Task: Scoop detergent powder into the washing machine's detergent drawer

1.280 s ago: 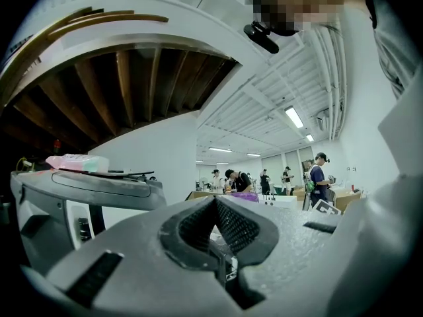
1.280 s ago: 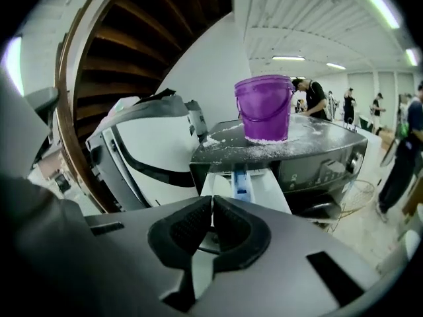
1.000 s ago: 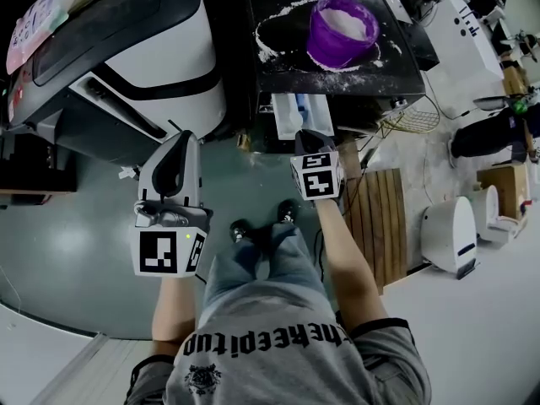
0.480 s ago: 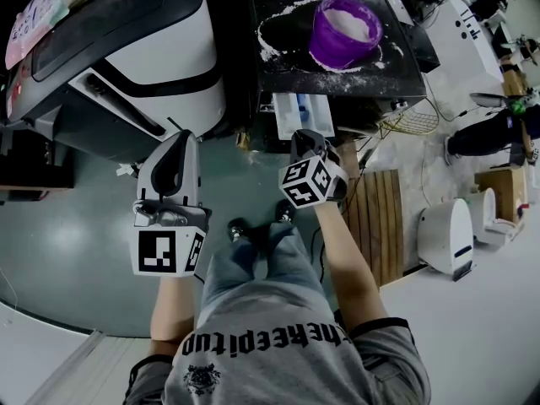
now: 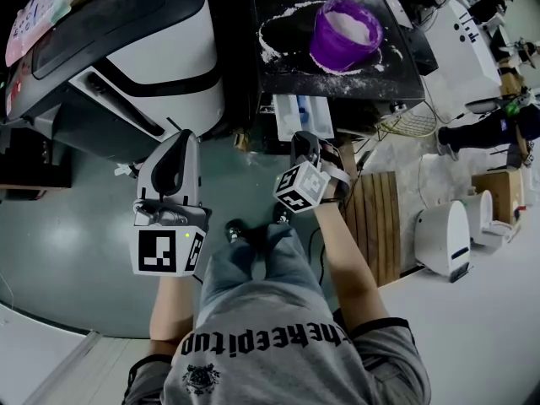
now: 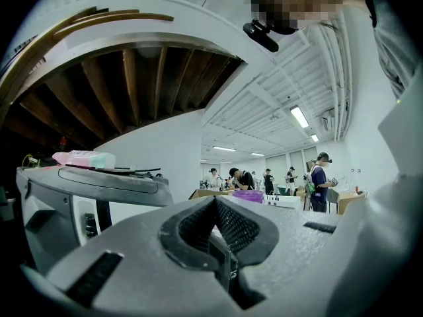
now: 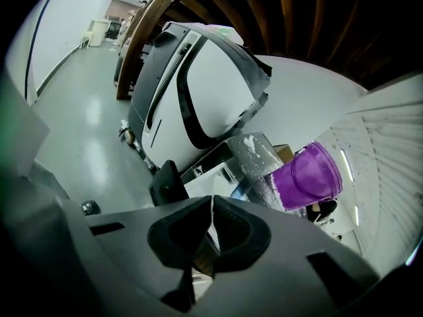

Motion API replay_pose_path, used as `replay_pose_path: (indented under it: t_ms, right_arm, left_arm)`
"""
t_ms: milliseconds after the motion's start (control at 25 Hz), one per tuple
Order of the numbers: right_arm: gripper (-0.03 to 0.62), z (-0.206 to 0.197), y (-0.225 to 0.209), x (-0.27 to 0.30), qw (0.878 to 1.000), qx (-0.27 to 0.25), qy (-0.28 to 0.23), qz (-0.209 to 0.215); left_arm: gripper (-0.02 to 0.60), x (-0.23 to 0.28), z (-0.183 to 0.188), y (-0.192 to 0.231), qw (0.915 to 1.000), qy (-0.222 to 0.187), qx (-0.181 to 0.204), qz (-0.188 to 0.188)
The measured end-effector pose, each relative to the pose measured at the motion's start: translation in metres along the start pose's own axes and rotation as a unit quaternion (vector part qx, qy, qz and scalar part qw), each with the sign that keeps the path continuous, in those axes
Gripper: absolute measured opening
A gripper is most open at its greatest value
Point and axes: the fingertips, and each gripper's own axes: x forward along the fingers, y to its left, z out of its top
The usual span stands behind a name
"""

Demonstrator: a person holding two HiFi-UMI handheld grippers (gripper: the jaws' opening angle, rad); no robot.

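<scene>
A person stands over a row of laundry machines, a handheld gripper in each fist. At far left sits a white-and-black machine (image 5: 160, 53). In front of it, the left gripper (image 5: 180, 139) hangs over the grey floor (image 5: 76, 226), its jaws pressed together on nothing, well apart from the task's things. Right of centre, the washing machine's detergent drawer (image 5: 300, 113) stands pulled out below the machine's black top (image 5: 380, 74). The right gripper (image 5: 304, 140), rolled to one side, points at the drawer from just in front of it, its jaws clenched and empty. On the black top, a purple tub (image 5: 344, 32) holds white detergent powder (image 5: 346, 19), with more powder scattered around it. A wooden slatted board (image 5: 381, 218) and a white appliance (image 5: 443, 236) lie on the floor at right.
</scene>
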Motion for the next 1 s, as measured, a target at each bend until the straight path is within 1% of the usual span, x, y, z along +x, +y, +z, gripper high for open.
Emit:
replay_pose_path:
  t_ms: [160,440,640,800,1000]
  right_arm:
    - [0.006,0.0,-0.001,-0.003,1.0,-0.017,0.002,-0.011]
    - [0.006,0.0,0.001,-0.002,0.999,-0.038,0.016,-0.008]
    - [0.006,0.001,0.003,-0.003,0.999,-0.047,0.021,-0.014]
    - [0.006,-0.002,0.01,0.003,0.998,-0.057,0.021,-0.007]
    - [0.006,-0.001,0.006,-0.002,0.997,-0.073,0.033,-0.016]
  left_arm:
    - [0.003,-0.002,0.001,0.003,1.0,-0.003,-0.001,0.001]
    - [0.003,-0.005,0.002,0.007,1.0,-0.006,-0.004,0.001]
    - [0.003,-0.01,0.004,0.012,1.0,-0.008,-0.003,0.002]
    - [0.003,-0.012,0.005,0.015,1.0,-0.009,-0.002,0.0]
    - [0.003,-0.016,0.006,0.018,0.9999,-0.011,-0.002,-0.006]
